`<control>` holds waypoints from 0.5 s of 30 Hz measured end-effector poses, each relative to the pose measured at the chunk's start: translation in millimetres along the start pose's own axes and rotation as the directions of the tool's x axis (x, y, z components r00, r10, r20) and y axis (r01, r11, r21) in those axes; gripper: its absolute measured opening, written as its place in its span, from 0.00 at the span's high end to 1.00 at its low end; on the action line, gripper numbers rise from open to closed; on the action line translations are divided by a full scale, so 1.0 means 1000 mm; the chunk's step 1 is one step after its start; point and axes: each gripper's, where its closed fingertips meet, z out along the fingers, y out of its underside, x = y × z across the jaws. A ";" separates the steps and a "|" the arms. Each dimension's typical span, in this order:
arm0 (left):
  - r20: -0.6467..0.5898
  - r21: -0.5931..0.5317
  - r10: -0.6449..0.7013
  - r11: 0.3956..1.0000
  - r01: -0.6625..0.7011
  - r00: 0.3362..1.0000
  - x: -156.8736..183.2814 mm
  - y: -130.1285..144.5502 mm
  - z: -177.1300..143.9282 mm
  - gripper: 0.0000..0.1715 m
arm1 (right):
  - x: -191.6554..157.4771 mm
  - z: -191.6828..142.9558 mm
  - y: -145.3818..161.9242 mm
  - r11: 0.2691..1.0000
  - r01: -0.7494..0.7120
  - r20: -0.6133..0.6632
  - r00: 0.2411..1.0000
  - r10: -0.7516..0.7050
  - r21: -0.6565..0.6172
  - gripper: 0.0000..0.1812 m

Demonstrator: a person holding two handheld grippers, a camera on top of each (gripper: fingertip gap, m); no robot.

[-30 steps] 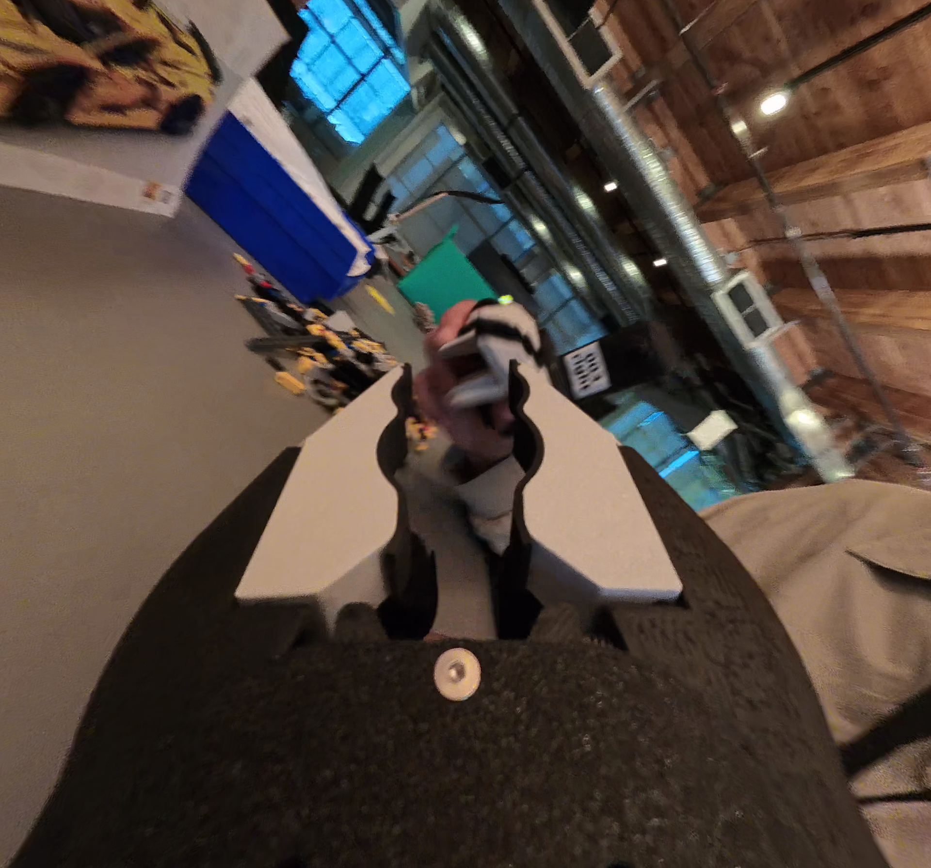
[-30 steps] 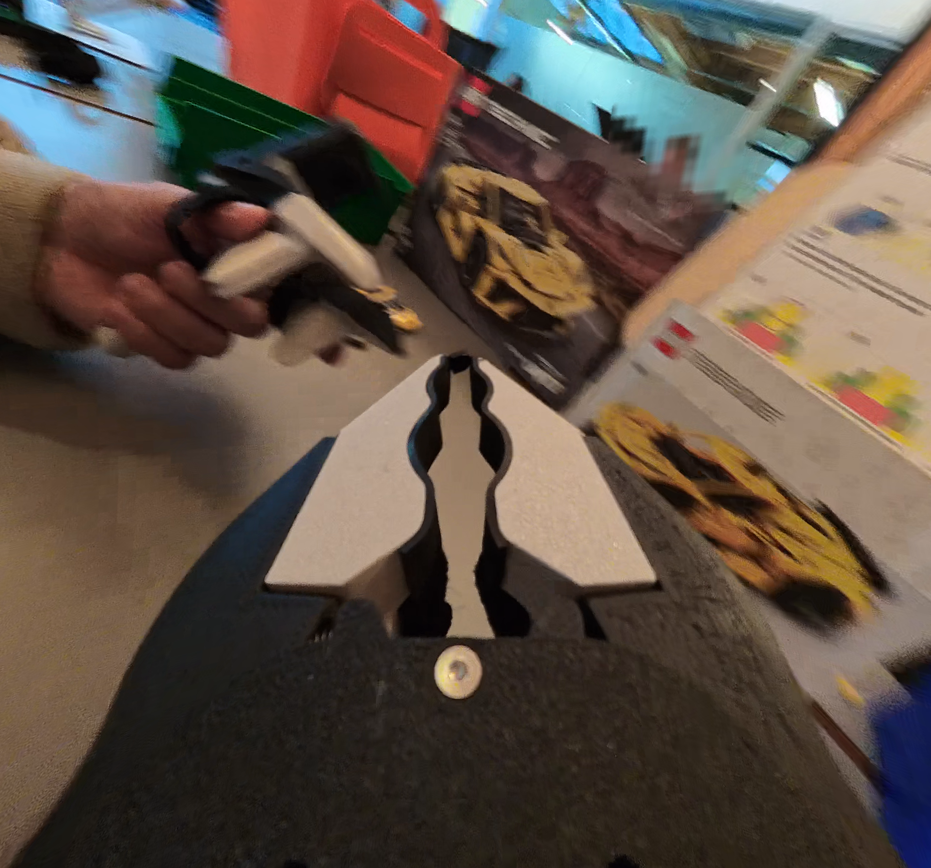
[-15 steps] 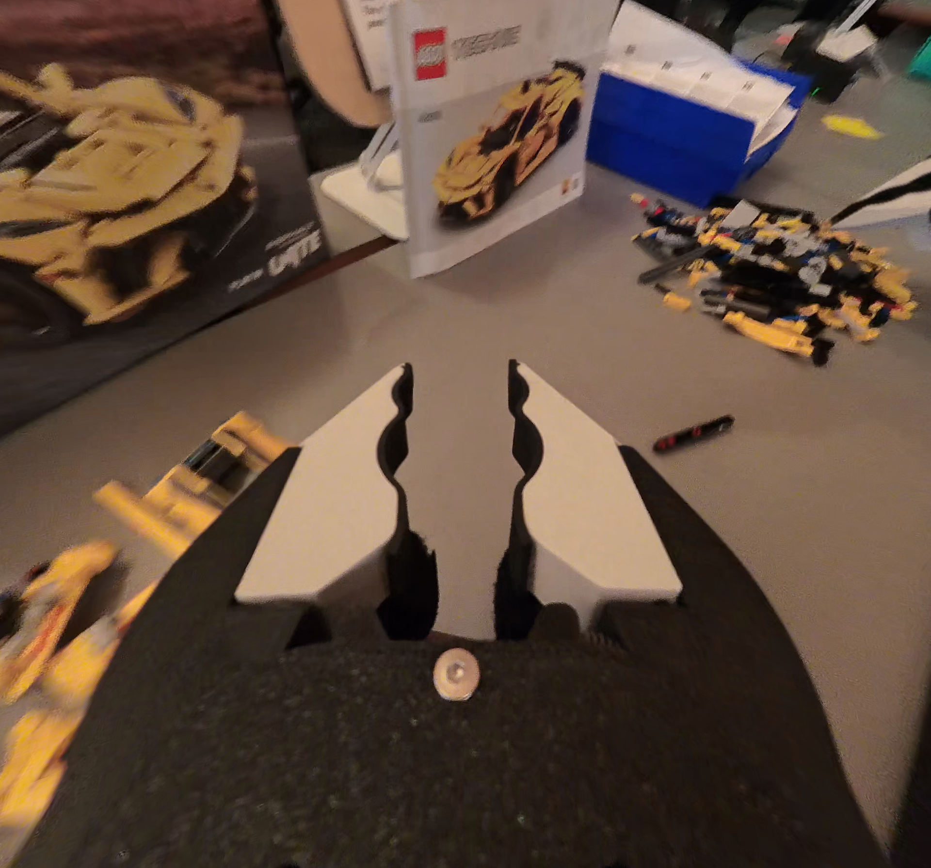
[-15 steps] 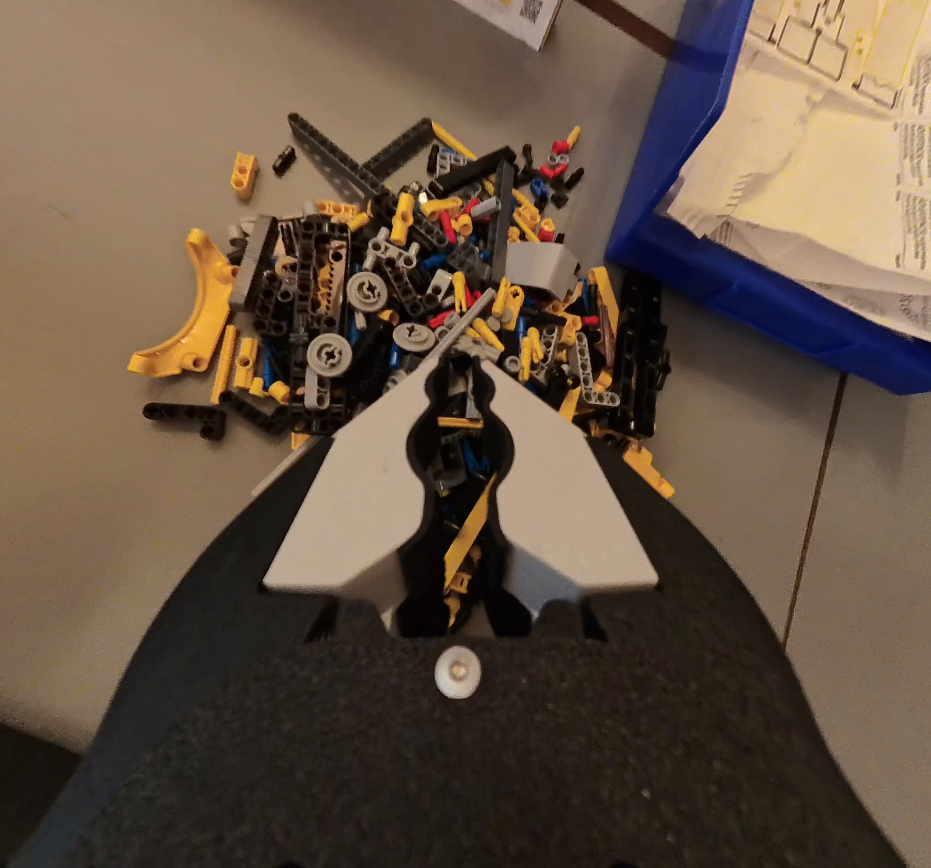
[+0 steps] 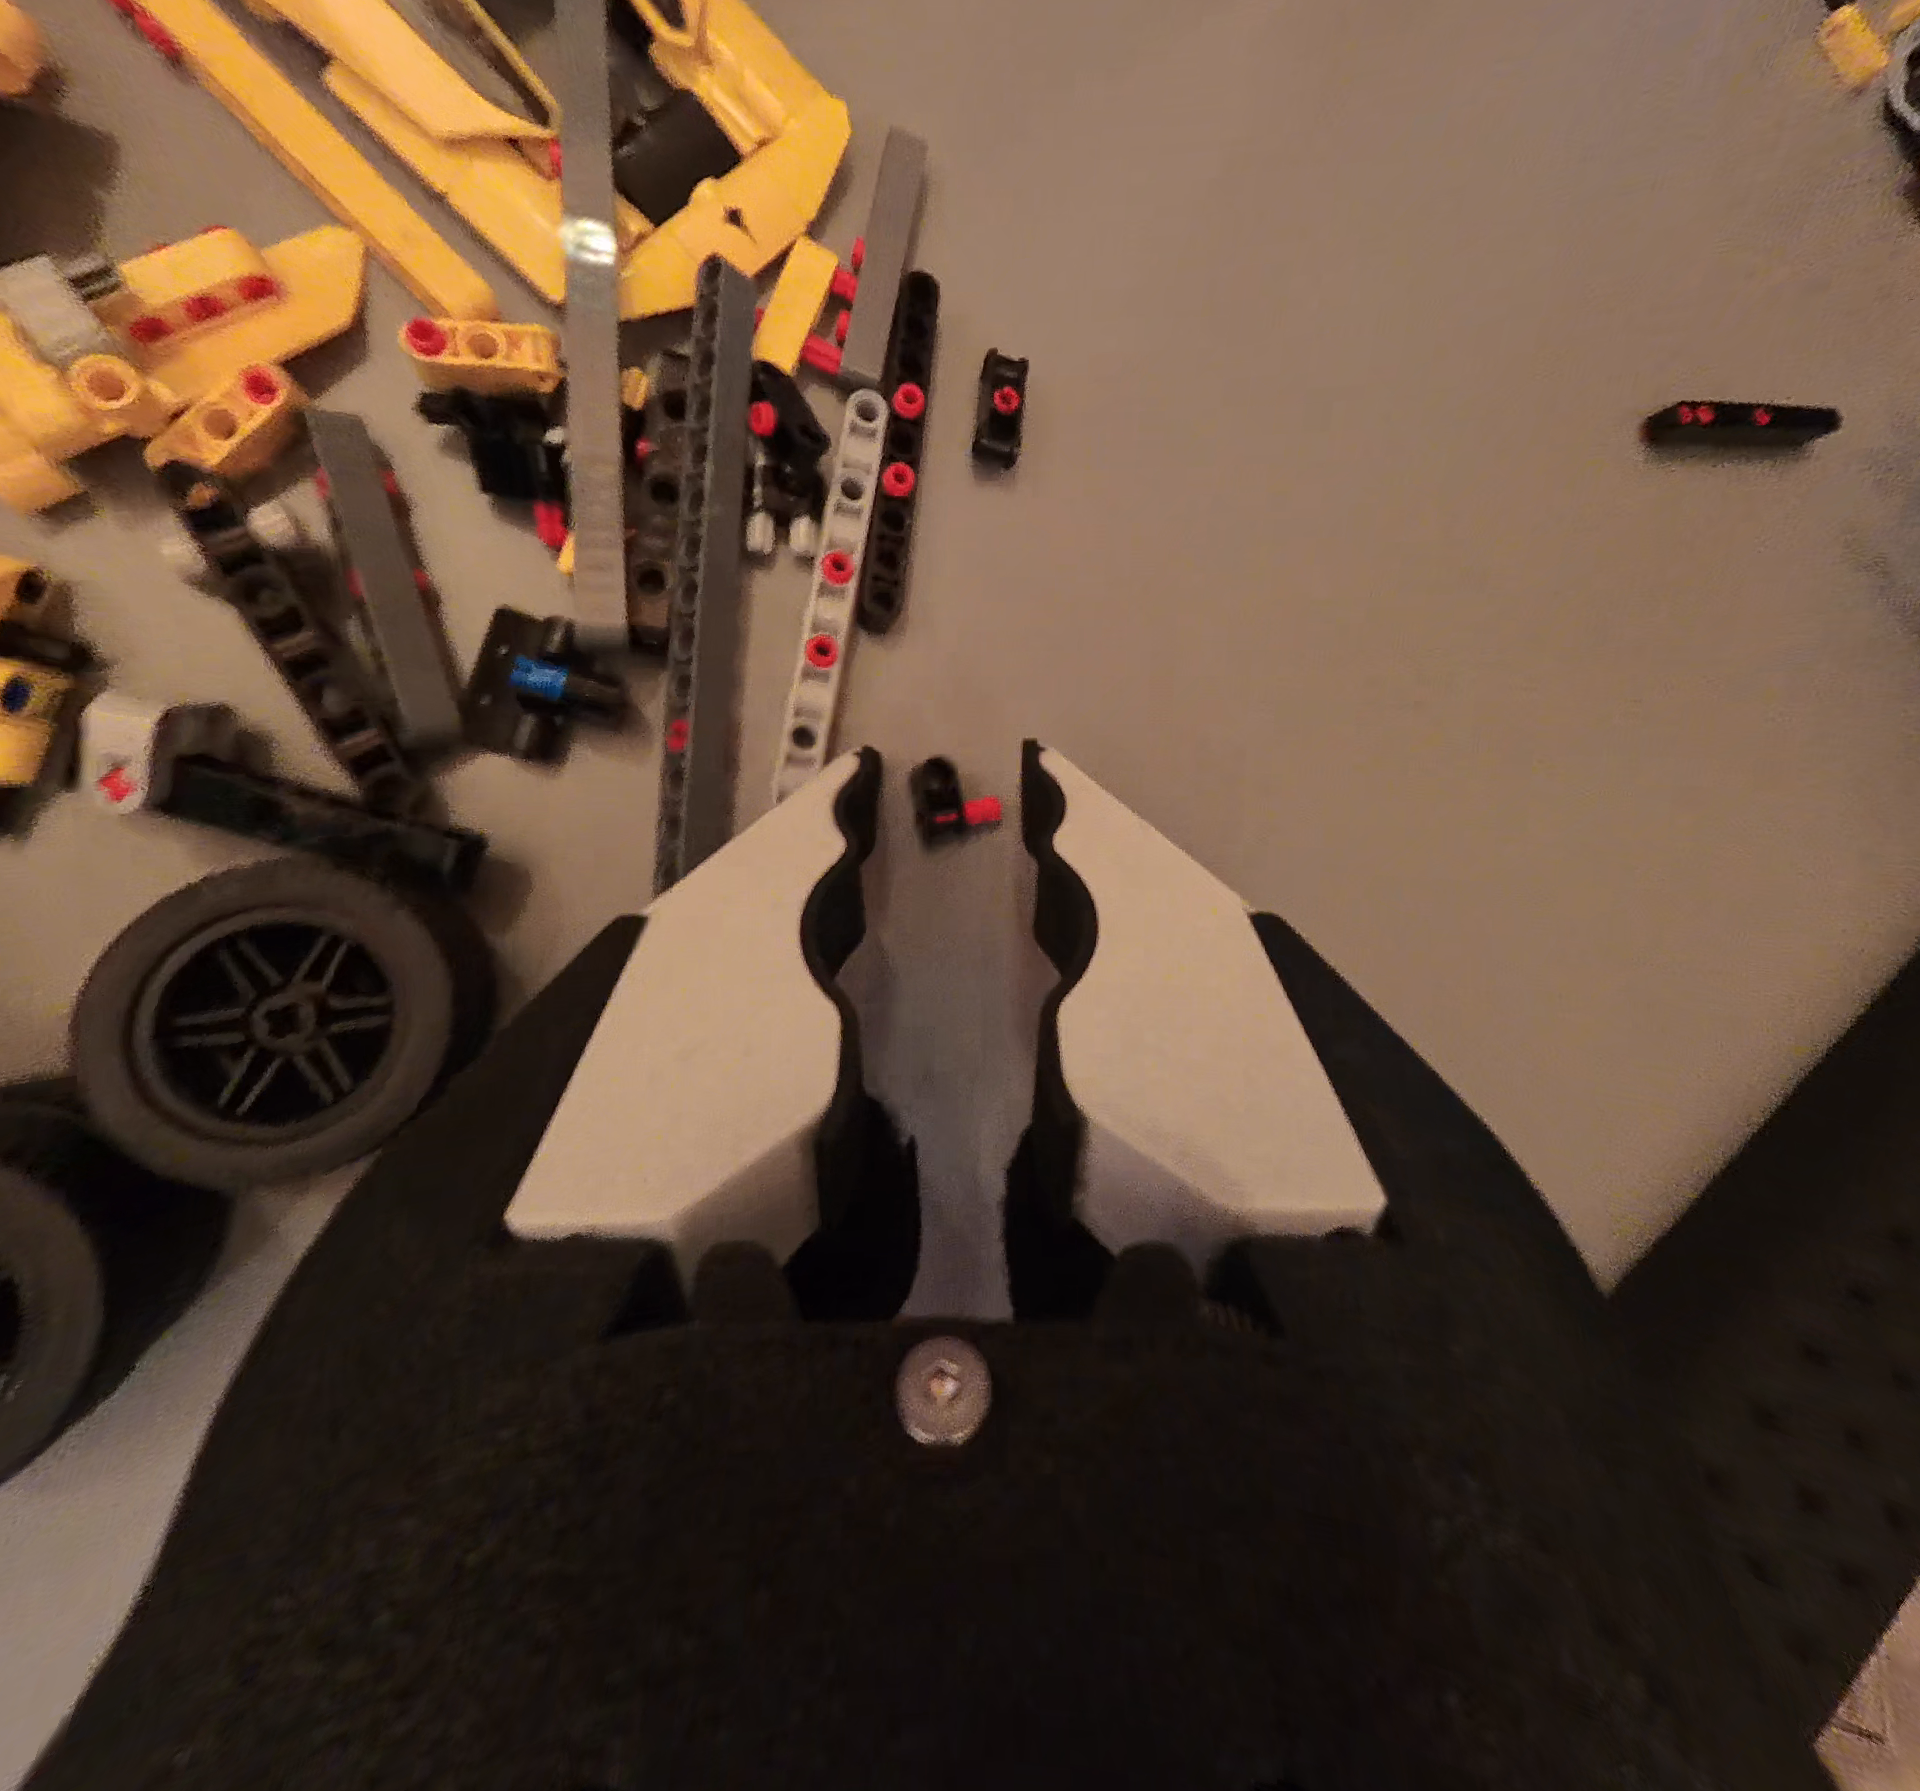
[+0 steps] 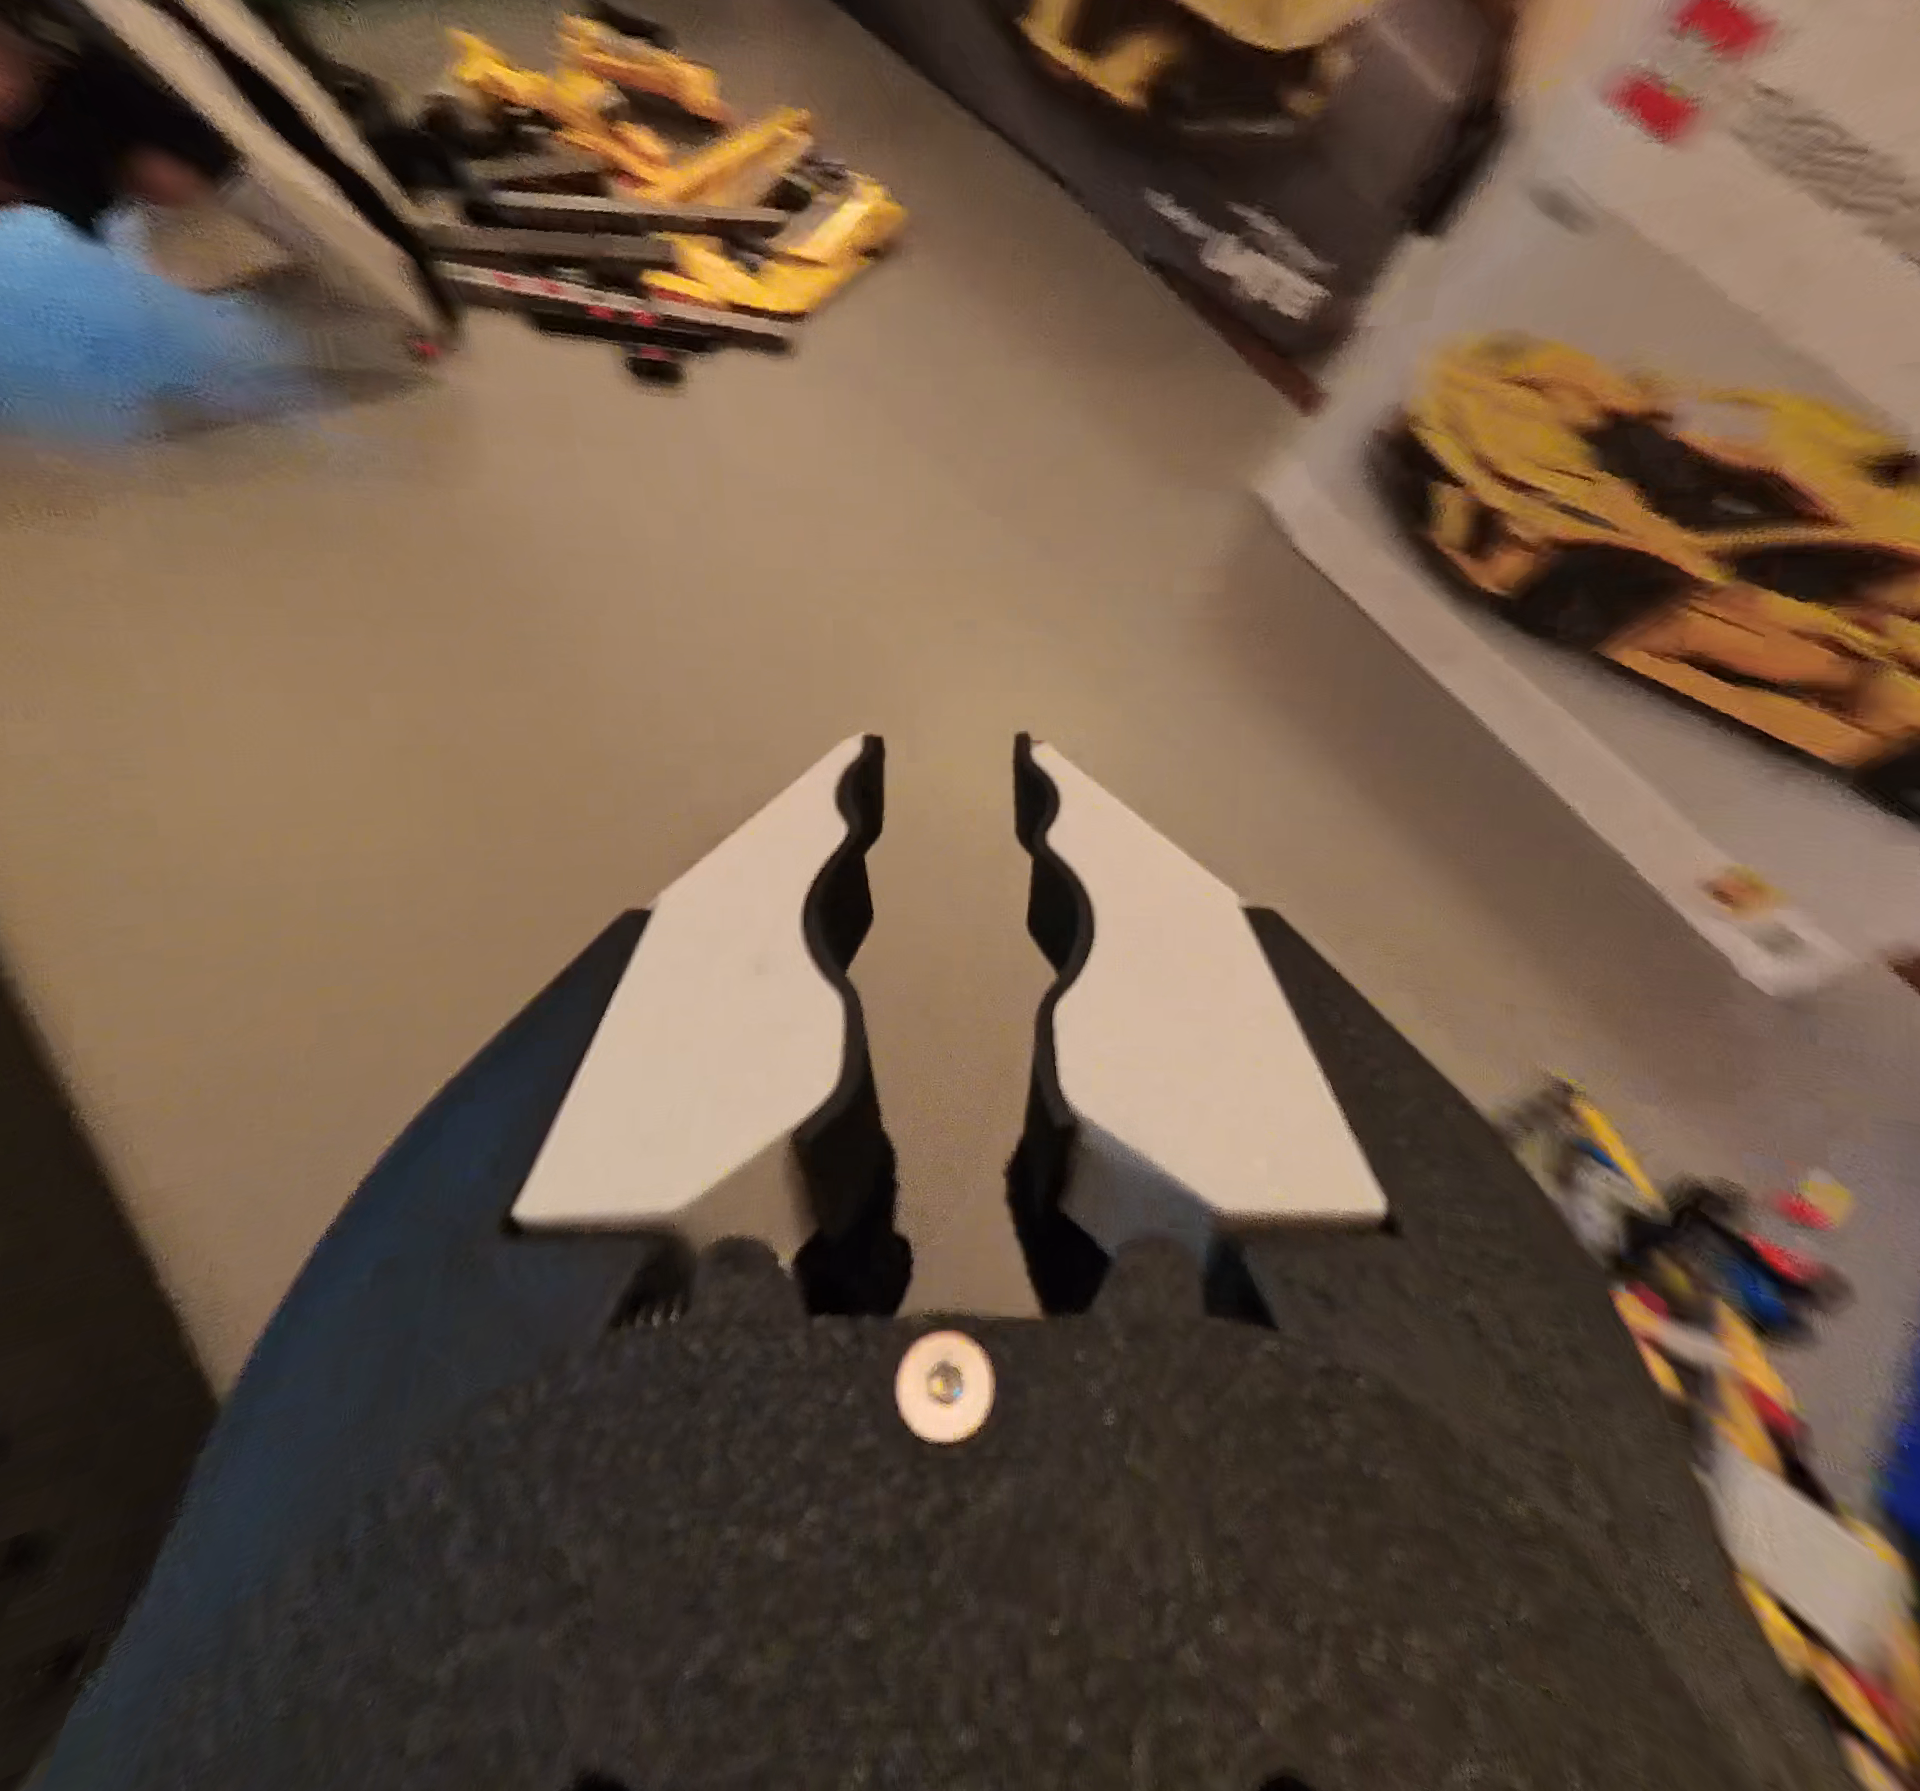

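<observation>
Hidden or unclear: your right wrist view is blurring strongly; the far heap of yellow and black parts (image 6: 665,193) is hard to read, and you cannot tell single pieces there. At its left edge a pale blue smear is lying over the other gripper, so that one is showing only partly.
Cut off: in your left wrist view the second tyre (image 5: 42,1294) is running out of the frame at the left, and the big yellow body panel (image 5: 416,68) is leaving it at the top.
Left gripper (image 5: 948,754): your fingers are standing narrowly apart and are gripping nothing. They are hovering over the grey surface (image 5: 1403,702).
Nearest piece: a small black piece with a red pin (image 5: 951,801) is lying on the surface just between your fingertips; whether they are touching it, you cannot tell.
Around it: a white beam with red pins (image 5: 831,588) and a long grey beam (image 5: 701,588) are lying just left of your fingers; a black wheel (image 5: 265,1019) is resting farther left; a short black beam (image 5: 1740,422) is lying well apart at the right.
Right gripper (image 6: 948,749): your fingers are also narrowly parted and empty, over bare surface.
Standing around: a booklet with a yellow car picture (image 6: 1621,536) and a dark box (image 6: 1195,79) are standing at the right.
</observation>
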 end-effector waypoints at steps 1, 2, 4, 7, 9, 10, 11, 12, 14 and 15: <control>0.006 0.000 0.008 1.000 -0.008 1.000 0.000 -0.002 0.002 0.86 | -0.019 0.013 -0.003 1.000 0.011 0.044 0.999 -0.011 -0.001 0.87; 0.034 -0.013 0.022 1.000 -0.021 0.999 -0.003 -0.001 0.003 0.89 | -0.036 0.025 -0.004 1.000 0.021 0.077 0.997 -0.021 0.001 0.87; 0.065 -0.042 0.065 0.997 -0.062 0.996 -0.004 0.001 0.003 0.98 | -0.064 0.043 -0.005 0.999 0.049 0.130 0.990 -0.050 0.014 0.88; 0.104 -0.062 0.086 0.995 -0.080 0.991 -0.006 0.003 0.000 1.00 | -0.099 0.061 -0.017 0.994 -0.045 0.226 0.974 0.022 0.101 0.88; 0.067 -0.009 0.065 0.998 -0.065 0.996 0.003 -0.002 -0.001 1.00 | -0.126 0.066 -0.030 0.962 -0.211 0.365 0.921 0.137 0.172 0.88; 0.023 0.032 0.039 0.999 -0.040 0.999 0.012 -0.007 -0.002 1.00 | -0.138 0.068 -0.035 0.937 -0.302 0.444 0.874 0.197 0.177 0.87; -0.026 0.073 0.019 0.997 -0.017 0.999 0.021 -0.013 -0.005 1.00 | -0.148 0.072 -0.035 0.926 -0.350 0.498 0.834 0.239 0.141 0.84; -0.065 0.105 0.017 0.994 -0.010 0.998 0.029 -0.016 -0.009 1.00 | -0.157 0.076 -0.033 0.937 -0.335 0.533 0.813 0.235 0.098 0.83; -0.034 0.112 0.038 0.993 -0.034 0.999 0.026 -0.012 -0.023 1.00 | -0.166 0.081 -0.025 0.962 -0.269 0.558 0.807 0.194 0.054 0.84; 0.021 0.097 0.060 0.993 -0.062 0.998 0.016 -0.006 -0.032 0.98 | -0.167 0.082 -0.022 0.961 -0.273 0.558 0.805 0.202 0.047 0.84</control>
